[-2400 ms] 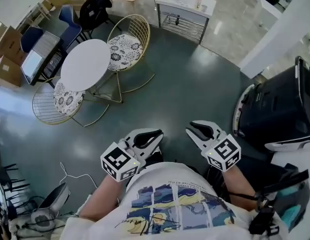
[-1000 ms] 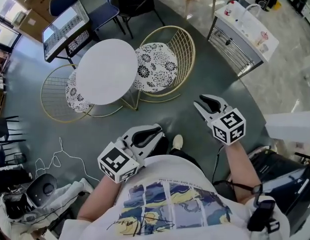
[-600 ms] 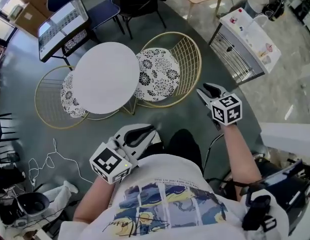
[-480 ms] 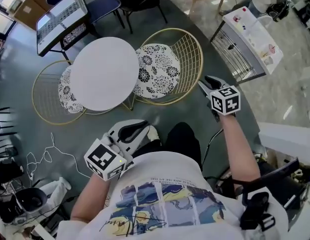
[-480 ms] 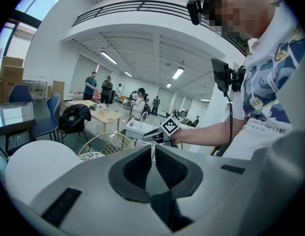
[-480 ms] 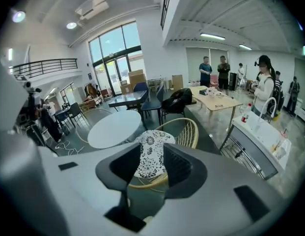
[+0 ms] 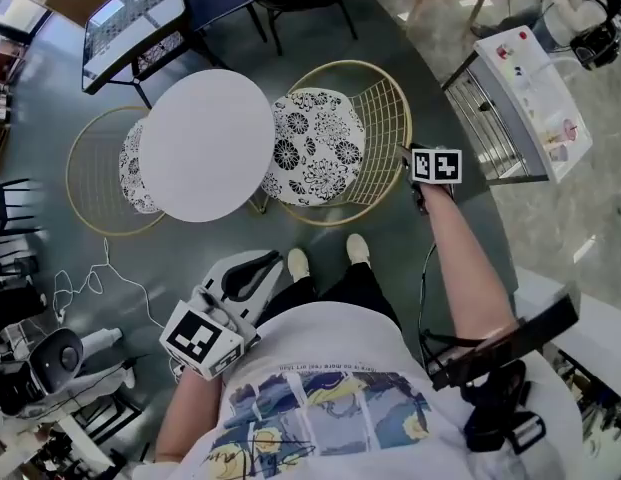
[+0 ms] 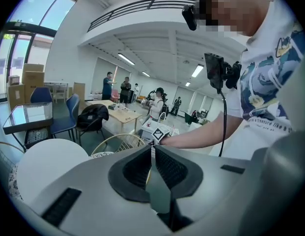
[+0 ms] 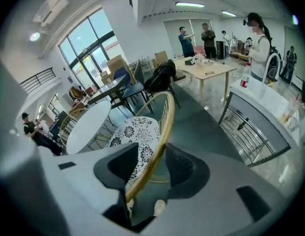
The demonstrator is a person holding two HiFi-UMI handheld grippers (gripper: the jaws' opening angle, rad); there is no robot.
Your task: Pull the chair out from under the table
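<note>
Unlike a second ago, right tool (image 9: 151, 161) is lowered to the chair (image 7: 330, 143) rim, jaws just opened around it; left tool (image 8: 152, 154) is held shut. White worktop (image 7: 205, 143) is parked on grey floor (image 7: 385, 240).

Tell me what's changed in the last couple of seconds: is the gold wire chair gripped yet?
Not yet. The right gripper reached forward and down to the gold wire chair with the floral cushion; its jaws have just been opening and now straddle the back rim, unclamped. The left gripper dropped lower beside the body, shut and empty. The chair remains tucked in at the round white table.
</note>
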